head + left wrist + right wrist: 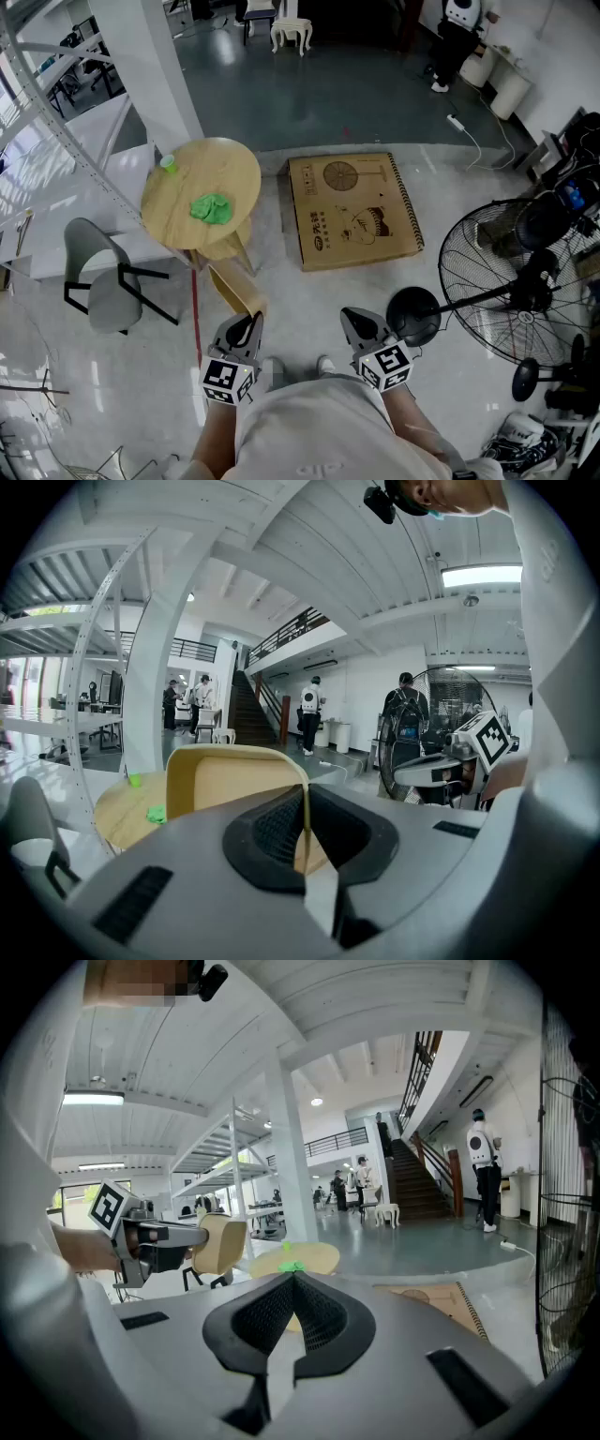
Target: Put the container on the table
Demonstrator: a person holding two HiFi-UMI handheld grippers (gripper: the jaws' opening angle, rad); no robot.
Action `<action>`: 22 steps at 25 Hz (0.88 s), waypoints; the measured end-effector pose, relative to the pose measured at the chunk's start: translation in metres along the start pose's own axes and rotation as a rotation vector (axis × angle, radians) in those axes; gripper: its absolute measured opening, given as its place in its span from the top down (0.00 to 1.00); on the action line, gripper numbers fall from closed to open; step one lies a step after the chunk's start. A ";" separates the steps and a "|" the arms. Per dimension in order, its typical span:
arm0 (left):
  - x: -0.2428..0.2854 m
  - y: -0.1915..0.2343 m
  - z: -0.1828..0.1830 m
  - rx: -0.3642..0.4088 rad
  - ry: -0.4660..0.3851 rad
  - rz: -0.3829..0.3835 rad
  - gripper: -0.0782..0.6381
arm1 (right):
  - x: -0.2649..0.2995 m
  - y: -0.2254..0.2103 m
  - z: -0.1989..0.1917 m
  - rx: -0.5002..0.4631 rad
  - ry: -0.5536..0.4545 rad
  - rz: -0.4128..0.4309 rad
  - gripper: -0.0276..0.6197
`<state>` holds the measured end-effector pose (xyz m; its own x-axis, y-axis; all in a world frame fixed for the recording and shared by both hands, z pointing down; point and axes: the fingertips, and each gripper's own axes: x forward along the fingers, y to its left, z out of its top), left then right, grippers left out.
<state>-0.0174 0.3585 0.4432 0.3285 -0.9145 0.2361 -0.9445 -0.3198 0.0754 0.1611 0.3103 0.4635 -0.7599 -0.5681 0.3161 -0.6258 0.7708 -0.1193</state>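
Container [234, 286], tan, is pinched by its thin wall in the L gripper [249, 326] and held in the air just short of the round table [230, 169], not on it. R gripper [354, 319] has its jaws pressed together w/ nothing between them, apart from the container. Table top carries a green lump [214, 208] & a small green cup [168, 164]; a flat carton [352, 211] lies on the floor beside it.

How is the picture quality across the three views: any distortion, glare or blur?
Head view: sharp, evenly lit, mild glare on the pale floor. Left gripper view: heavy fisheye, black corners, ceiling light blown out, container clear. Right gripper view: same fisheye, ceiling light bright.
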 end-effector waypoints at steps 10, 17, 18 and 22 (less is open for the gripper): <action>-0.037 0.061 -0.009 -0.024 -0.026 -0.010 0.85 | 0.039 0.052 0.010 -0.021 -0.005 -0.037 0.92; -0.049 0.097 -0.023 -0.015 -0.013 -0.037 0.85 | 0.059 0.079 0.011 -0.050 0.006 -0.074 0.92; -0.045 0.099 -0.024 -0.016 -0.011 -0.046 0.85 | 0.061 0.077 0.010 -0.051 0.008 -0.082 0.92; -0.020 0.102 -0.028 -0.014 0.009 -0.077 0.85 | 0.072 0.056 0.007 -0.009 0.011 -0.118 0.92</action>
<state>-0.1210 0.3512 0.4734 0.3999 -0.8851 0.2381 -0.9165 -0.3854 0.1070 0.0706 0.3107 0.4732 -0.6791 -0.6520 0.3373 -0.7092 0.7013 -0.0722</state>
